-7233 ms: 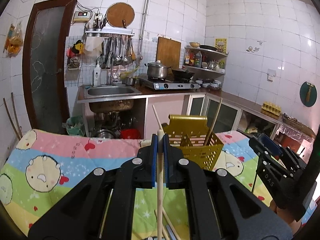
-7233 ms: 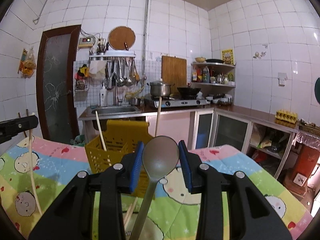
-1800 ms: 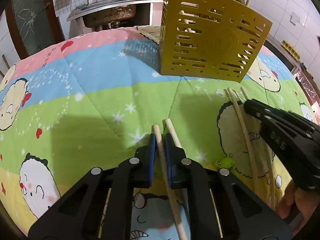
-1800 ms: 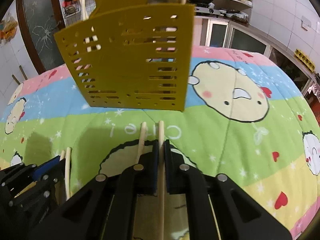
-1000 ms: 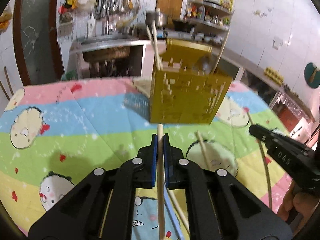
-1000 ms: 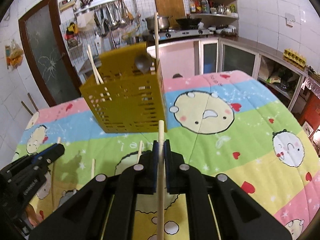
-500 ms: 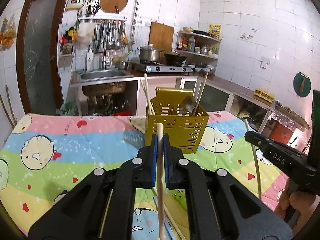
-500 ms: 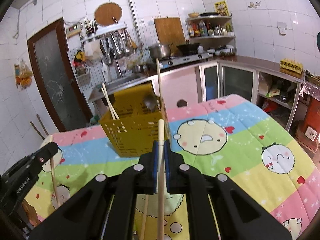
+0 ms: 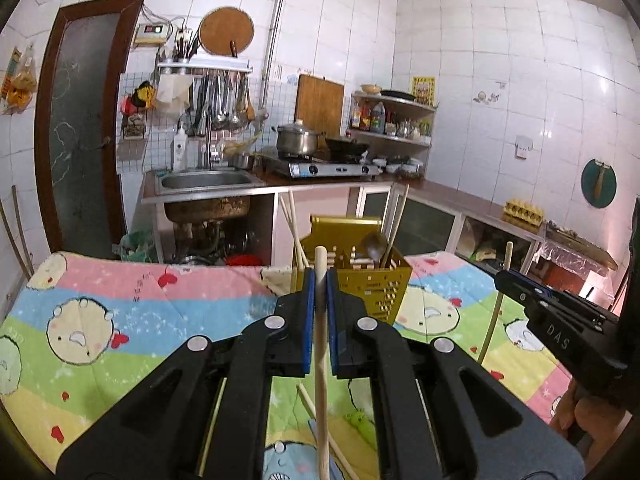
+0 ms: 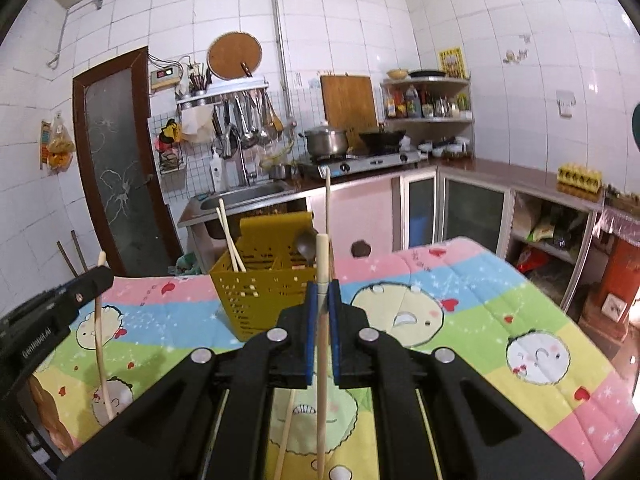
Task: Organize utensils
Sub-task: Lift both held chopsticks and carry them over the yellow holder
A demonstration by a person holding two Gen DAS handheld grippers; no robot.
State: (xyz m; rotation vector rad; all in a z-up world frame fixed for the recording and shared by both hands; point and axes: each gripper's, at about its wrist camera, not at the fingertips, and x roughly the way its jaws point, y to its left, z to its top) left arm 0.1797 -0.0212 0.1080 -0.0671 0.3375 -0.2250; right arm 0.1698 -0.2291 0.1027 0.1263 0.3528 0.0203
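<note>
a: okay, eyes on the yellow utensil basket [image 9: 362, 276], standing upright on the cartoon-print cloth [image 9: 120, 312], out in front of both grippers. what's inside?

b: from the left wrist view, a pair of chopsticks [image 9: 289, 220] leans out of its left side, a single long chopstick [image 9: 398, 216] pokes up on the right, and a dark spoon bowl [image 9: 374, 242] shows just above the rim beside it. slotted walls, a taller back panel.

a: the right wrist view shows dividers inside, so there are compartments. the pair sits in the left one. the spoon and the tall stick are over on the right, but which compartment exactly i cannot tell.

b: now the grippers. left gripper [image 9: 319, 280], blue pads pressed together on a wooden chopstick [image 9: 321, 344], which runs between them and sticks out past the tips, lifted clear of the cloth.

a: right gripper [image 10: 323, 292] the same, jaws pinching its own chopstick [image 10: 322, 340], tip standing up in front of the basket's near wall.

b: each one shows in the other's view too. at the right edge of the left view a hand [image 9: 580, 416] grips the handle under the right gripper.

a: and loose on the cloth?

b: a few more chopsticks [image 9: 320, 412] lie flat under the left gripper, near the bottom of the frame, and one lies below the right gripper as well [image 10: 285, 436]. none of those are in the basket.
</note>
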